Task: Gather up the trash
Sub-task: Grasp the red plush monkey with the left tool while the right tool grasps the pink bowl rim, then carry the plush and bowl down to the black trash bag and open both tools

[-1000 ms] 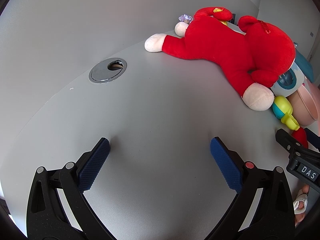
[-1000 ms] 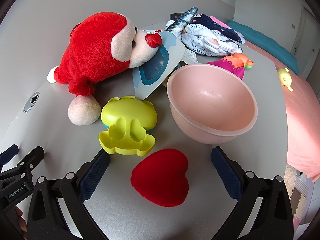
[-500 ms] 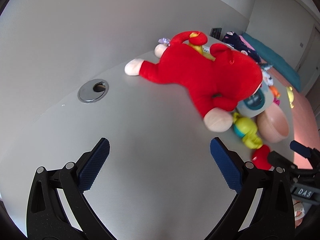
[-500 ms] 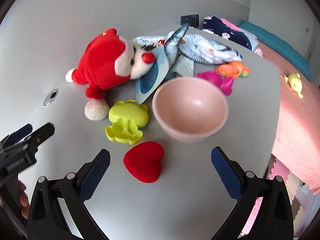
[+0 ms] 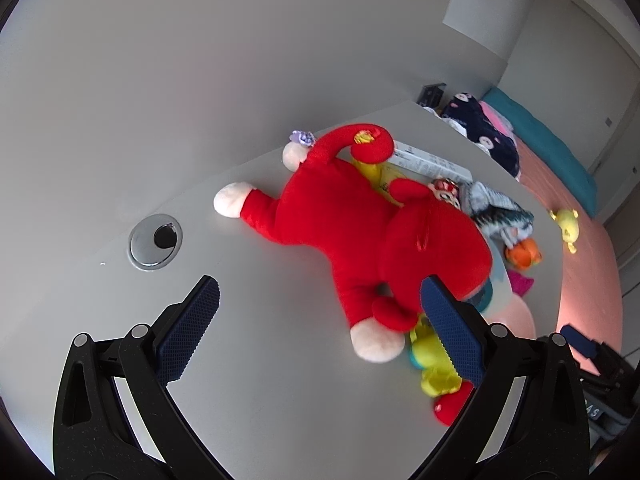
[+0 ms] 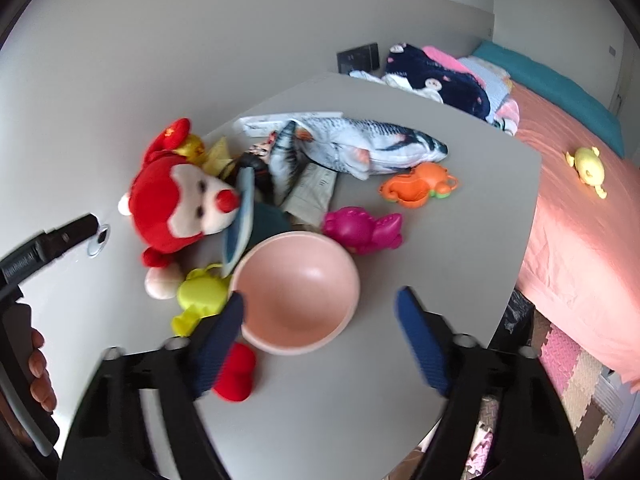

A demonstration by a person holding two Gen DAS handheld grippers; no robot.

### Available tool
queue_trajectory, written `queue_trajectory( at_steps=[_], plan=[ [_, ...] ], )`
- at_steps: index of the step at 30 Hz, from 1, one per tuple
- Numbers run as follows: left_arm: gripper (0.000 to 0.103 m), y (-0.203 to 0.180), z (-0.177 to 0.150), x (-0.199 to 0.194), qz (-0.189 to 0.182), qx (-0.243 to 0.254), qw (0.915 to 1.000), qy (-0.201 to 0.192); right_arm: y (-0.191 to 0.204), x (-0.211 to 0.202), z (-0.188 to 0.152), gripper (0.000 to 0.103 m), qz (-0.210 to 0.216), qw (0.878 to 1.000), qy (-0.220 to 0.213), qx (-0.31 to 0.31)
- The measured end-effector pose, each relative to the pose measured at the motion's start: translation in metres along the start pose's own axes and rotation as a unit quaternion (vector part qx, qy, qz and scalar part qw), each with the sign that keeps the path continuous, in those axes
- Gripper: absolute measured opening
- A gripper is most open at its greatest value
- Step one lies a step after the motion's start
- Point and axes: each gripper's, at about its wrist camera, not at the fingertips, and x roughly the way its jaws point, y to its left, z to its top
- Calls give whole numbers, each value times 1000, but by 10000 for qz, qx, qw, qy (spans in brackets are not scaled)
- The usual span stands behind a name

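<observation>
Nothing has been collected yet, judging by how the scene lies. The left claw stands with its jaws apart and empty above bare bench, in the lower middle of the left wrist view. The right claw has just been narrowing its jaws, yet they remain apart with nothing between the pads; the pink bowl only shows behind them, lower centre of the right wrist view.

What counts as trash is a judgement here. The likeliest pieces are the printed paper sheets tucked under the plush fish in the upper middle of the right wrist view, and a crumpled yellow wrapper behind the red plush monkey at centre left. Both sit in the heap, partly covered, so the toys would probably need shifting to free them.

The rest looks like toys rather than rubbish: a yellow-green frog mould, a red heart cushion at lower left, a magenta mould and an orange mould at centre right. No bin or bag shows in either view, so where the trash should go cannot be told. The whole task seems to remain: choose a piece, grip it, carry it off, and repeat.
</observation>
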Motion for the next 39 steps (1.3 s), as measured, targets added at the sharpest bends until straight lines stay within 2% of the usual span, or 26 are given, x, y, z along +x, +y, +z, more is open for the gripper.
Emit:
queue_trajectory(
  at_steps=[5, 11, 16, 18, 21, 22, 23, 24, 25, 26, 27, 30, 32, 35, 39],
  plan=[
    [97, 3, 26, 26, 55, -540, 9979, 353, -13, 24, 3, 61, -156, 9995, 238, 134],
    [97, -1, 41, 60, 35, -1182, 9892, 864, -16, 40, 3, 57, -115, 9991, 372, 151],
    [97, 1, 42, 81, 35, -1743, 9785, 1104, -20, 57, 1, 32, -2, 9975, 673, 229],
    [97, 5, 39, 88, -43, -2035, 9720, 1178, -21, 60, 0, 29, 12, 9973, 699, 227],
    [97, 10, 34, 96, -38, -2341, 9642, 1244, -20, 59, 0, 12, 92, 9976, 671, 169],
    [96, 11, 32, 98, -107, -2438, 9621, 1220, -19, 59, 1, 12, 88, 9978, 642, 148],
    [90, 13, 30, 99, -240, -2529, 9601, 1172, -18, 57, 1, 12, 108, 9980, 608, 126],
    [77, 16, 28, 101, -448, -2631, 9571, 1131, -18, 55, 1, 11, 139, 9982, 580, 111],
    [72, 18, 25, 102, -675, -2738, 9531, 1098, -17, 52, 1, 11, 168, 9982, 573, 104],
    [68, 19, 24, 100, -741, -2780, 9520, 1041, -17, 50, 0, 11, 193, 9982, 563, 92],
    [63, 19, 25, 98, -790, -2725, 9540, 973, -17, 47, 0, 11, 216, 9983, 542, 86],
    [57, 22, 24, 88, -1027, -2595, 9575, 726, -21, 40, 1, 11, 255, 9985, 471, 79],
    [55, 24, 24, 78, -1156, -2449, 9610, 564, -23, 35, 1, 11, 293, 9986, 441, 87],
    [55, 25, 28, 54, -1161, -2131, 9695, 338, -26, 23, 1, 11, 344, 9987, 345, 117],
    [55, 21, 38, 16, -1149, -1815, 9767, 56, -32, 9, 5, 11, 376, 9989, 189, 187]
  ],
)
